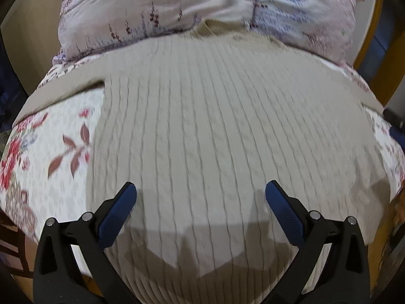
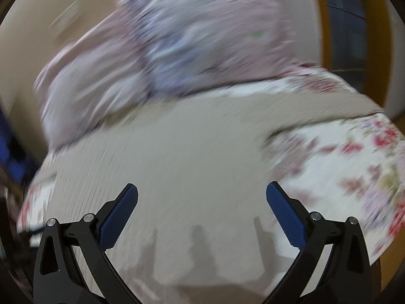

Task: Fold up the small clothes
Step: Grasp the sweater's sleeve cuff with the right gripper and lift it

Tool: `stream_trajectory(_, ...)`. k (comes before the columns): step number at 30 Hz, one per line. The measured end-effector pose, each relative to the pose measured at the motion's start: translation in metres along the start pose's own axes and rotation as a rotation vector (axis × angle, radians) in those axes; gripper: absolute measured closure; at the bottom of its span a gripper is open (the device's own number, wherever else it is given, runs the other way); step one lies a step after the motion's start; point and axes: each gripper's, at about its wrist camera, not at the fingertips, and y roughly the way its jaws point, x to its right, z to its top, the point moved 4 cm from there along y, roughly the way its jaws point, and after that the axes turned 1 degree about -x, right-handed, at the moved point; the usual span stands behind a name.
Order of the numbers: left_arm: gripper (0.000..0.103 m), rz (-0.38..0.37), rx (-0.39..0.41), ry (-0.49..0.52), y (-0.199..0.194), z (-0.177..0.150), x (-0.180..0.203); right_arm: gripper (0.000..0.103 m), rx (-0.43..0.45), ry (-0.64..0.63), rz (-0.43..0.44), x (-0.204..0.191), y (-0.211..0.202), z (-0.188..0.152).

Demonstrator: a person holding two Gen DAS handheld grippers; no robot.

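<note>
A beige cable-knit sweater (image 1: 207,116) lies spread flat on a floral bedspread (image 1: 63,152), its sleeves stretched out to both sides. My left gripper (image 1: 201,192) is open and empty, hovering above the sweater's lower body. In the right wrist view the same sweater (image 2: 192,152) shows blurred. My right gripper (image 2: 201,192) is open and empty above it, closer to the sweater's right side, with the right sleeve (image 2: 329,109) running off to the right.
A pale pink floral pillow (image 1: 202,10) lies at the head of the bed, touching the sweater's collar; it also shows in the right wrist view (image 2: 177,45). A yellow wooden frame (image 1: 374,58) stands at the right. The bed's front edge is near the grippers.
</note>
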Motion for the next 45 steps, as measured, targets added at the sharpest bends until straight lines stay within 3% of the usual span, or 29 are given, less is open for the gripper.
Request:
stream_trajectory(6,0.002,0.004,0.1,-0.004,-0.006,0.036,-0.01,0.023,-0.003,0.29,-0.091,0.105,0.026,0.069)
stream_trajectory(11,0.002,-0.081,0.157,-0.028,-0.006,0.062,-0.015,0.039,-0.056,0.567,-0.1,0.181,0.057,0.077)
stream_trajectory(16,0.002,-0.071,0.145,0.012,0.006,0.085,-0.01,0.045,-0.101,0.709,-0.089,0.219,0.084,0.068)
stream_trajectory(19,0.002,-0.1,0.144,0.034,0.014,0.095,-0.005,0.049,-0.087,0.716,-0.088,0.222,0.095,0.073)
stream_trajectory(22,0.002,-0.133,0.137,0.025,0.022,0.101,-0.003,0.067,-0.082,0.749,-0.069,0.229,0.106,0.078)
stream_trajectory(25,0.002,-0.182,0.119,-0.007,0.03,0.103,-0.004,0.074,-0.043,0.792,-0.11,0.25,0.101,0.079)
stream_trajectory(30,0.002,-0.24,0.095,-0.087,0.042,0.104,-0.011,0.084,0.004,0.794,-0.185,0.271,0.095,0.08)
stream_trajectory(35,0.002,-0.242,0.087,-0.114,0.047,0.106,-0.017,0.092,0.02,0.706,-0.228,0.265,0.094,0.088)
stream_trajectory(41,0.002,-0.248,0.113,-0.113,0.045,0.106,-0.02,0.094,0.099,0.512,-0.243,0.228,0.074,0.117)
stream_trajectory(45,0.002,-0.235,0.129,-0.113,0.044,0.108,-0.022,0.094,0.144,0.359,-0.156,0.175,0.062,0.138)
